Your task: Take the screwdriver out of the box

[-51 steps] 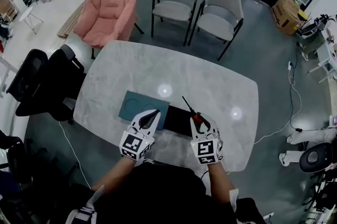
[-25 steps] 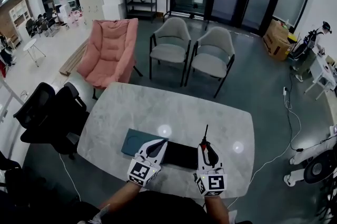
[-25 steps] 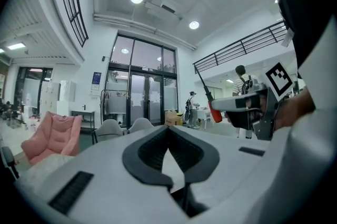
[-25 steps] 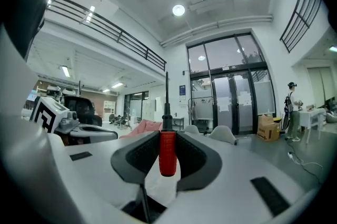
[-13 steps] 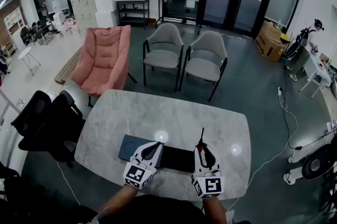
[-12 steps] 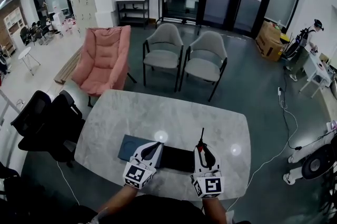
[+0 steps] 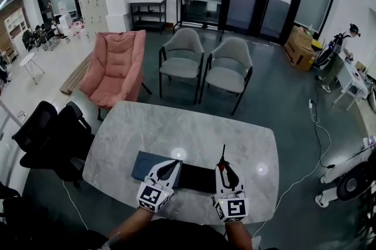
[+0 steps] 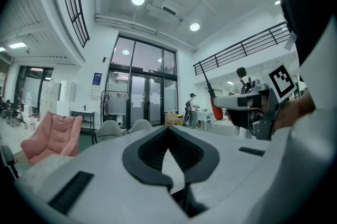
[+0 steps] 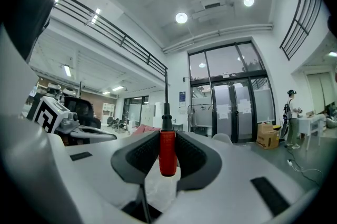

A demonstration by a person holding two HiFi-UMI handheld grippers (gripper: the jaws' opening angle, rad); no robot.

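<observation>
While the open dark box (image 7: 197, 177) is lying on the marble table (image 7: 176, 125) between the two tools, the screwdriver (image 7: 224, 165) is no longer resting inside it. It is standing up in the right gripper (image 7: 227, 169), above the box's right end. Its thin shaft is pointing away from the person, toward the far side of the table. Holding it by the handle, clear of the box walls, is probably what is keeping the task's object free for setting down elsewhere.

In the right gripper view, the right gripper (image 9: 167, 139) is standing partly open. Its two ribbed dark pads are pressing on either side of the red handle of the screwdriver (image 9: 167, 153), and the black shaft is rising above the jaw tips.

The left gripper (image 7: 174, 163) is hovering over the box's left end, beside a flat teal piece (image 7: 145, 162) that looks like the lid. In the left gripper view, the left gripper (image 8: 168, 130) is closed with its tips meeting, and nothing is sitting between them. It seems to be waiting nearby, perhaps to steady the box, rather than carrying anything.
</observation>
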